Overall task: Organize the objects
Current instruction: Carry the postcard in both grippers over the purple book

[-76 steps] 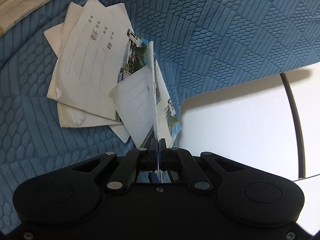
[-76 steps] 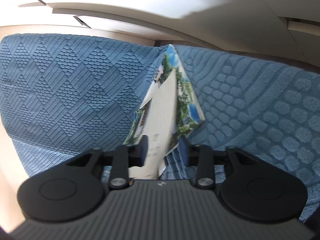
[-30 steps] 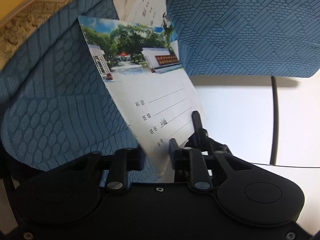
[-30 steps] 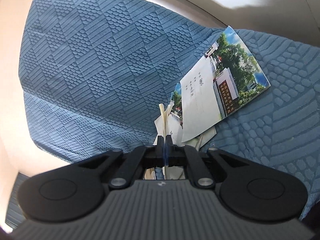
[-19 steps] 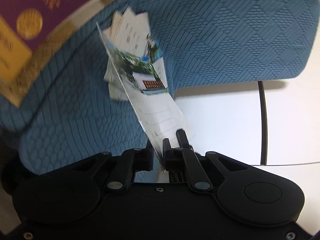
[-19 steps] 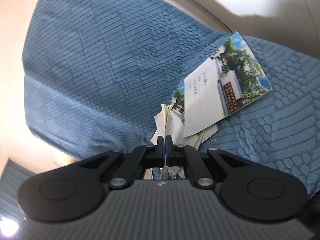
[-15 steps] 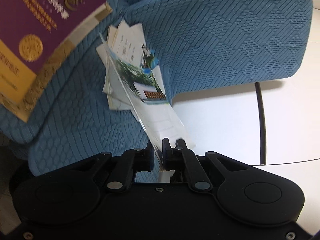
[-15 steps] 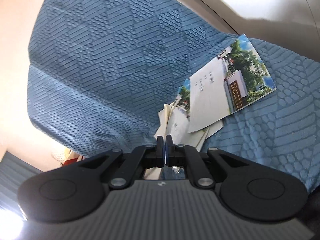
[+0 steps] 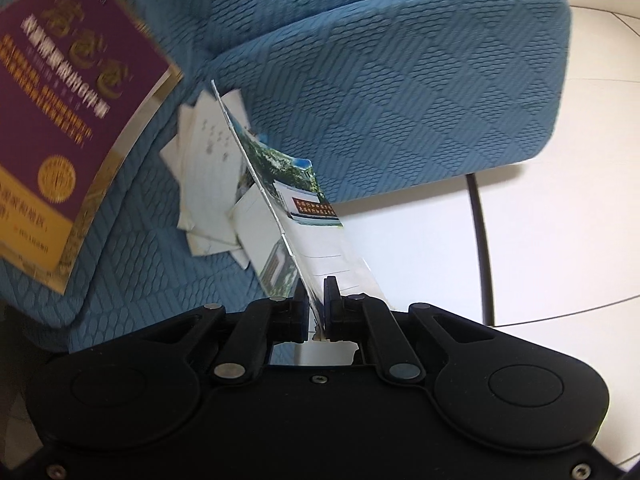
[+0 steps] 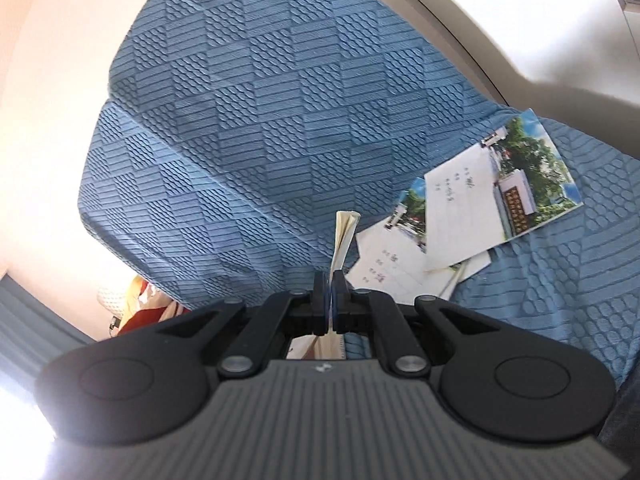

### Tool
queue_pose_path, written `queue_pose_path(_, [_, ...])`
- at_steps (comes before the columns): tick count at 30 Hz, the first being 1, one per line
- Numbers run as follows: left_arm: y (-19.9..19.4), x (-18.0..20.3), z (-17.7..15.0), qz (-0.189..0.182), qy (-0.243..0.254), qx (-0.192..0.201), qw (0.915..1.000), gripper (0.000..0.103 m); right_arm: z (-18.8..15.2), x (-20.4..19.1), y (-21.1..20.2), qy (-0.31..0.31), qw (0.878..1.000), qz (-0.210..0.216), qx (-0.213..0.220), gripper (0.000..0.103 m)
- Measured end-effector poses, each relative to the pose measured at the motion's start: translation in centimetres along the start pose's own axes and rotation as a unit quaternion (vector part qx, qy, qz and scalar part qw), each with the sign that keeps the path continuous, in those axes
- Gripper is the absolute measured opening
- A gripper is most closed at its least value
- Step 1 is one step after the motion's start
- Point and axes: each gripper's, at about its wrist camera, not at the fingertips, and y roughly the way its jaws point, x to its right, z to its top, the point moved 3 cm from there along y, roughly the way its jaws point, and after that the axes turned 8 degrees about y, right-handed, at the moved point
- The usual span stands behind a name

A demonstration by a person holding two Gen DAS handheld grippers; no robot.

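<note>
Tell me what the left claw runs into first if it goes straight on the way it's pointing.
Probably the loose notebooks scattered on the blue sofa seat, just past the notebook that the left claw grips edge-on. Depth is unclear through the fisheye.

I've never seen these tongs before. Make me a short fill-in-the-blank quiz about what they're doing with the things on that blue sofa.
1. The left tongs grip the corner of a ____ whose cover shows a building and trees.
2. The big book lying on the sofa has a ____ and yellow cover.
3. The right tongs are ____ on a thin booklet seen edge-on.
4. The loose booklets lie on fabric coloured ____.

Missing words: booklet; purple; shut; blue
</note>
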Motion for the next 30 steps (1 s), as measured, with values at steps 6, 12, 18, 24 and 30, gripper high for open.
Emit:
queue_pose_path(6, [-1.8,1.8,1.8,-0.021,0.018,0.015,0.9995,0.006,0.2,-2.7,-0.2,-0.01,1.0,0.021,0.005,0.005])
queue_pose_path(12, [-3.9,3.9,3.7,-0.029,0.045,0.033,0.998,0.006,0.6,-5.9,-0.1,-0.027,0.998,0.047,0.009,0.005])
queue_pose_path(18, [-6.4,4.9,5.7,-0.022,0.076,0.046,0.9958,0.007,0.1,-8.6,0.7,-0.036,0.997,0.065,0.005,0.005])
queue_pose_path(24, [-8.4,4.8,7.3,-0.011,0.099,0.053,0.9935,0.007,-1.6,-10.4,2.1,-0.033,0.997,0.075,-0.011,0.006])
queue_pose_path(30, [-10.0,3.5,8.8,-0.005,0.109,0.051,0.9927,0.007,-3.7,-11.7,3.4,-0.038,0.996,0.078,-0.019,0.006])
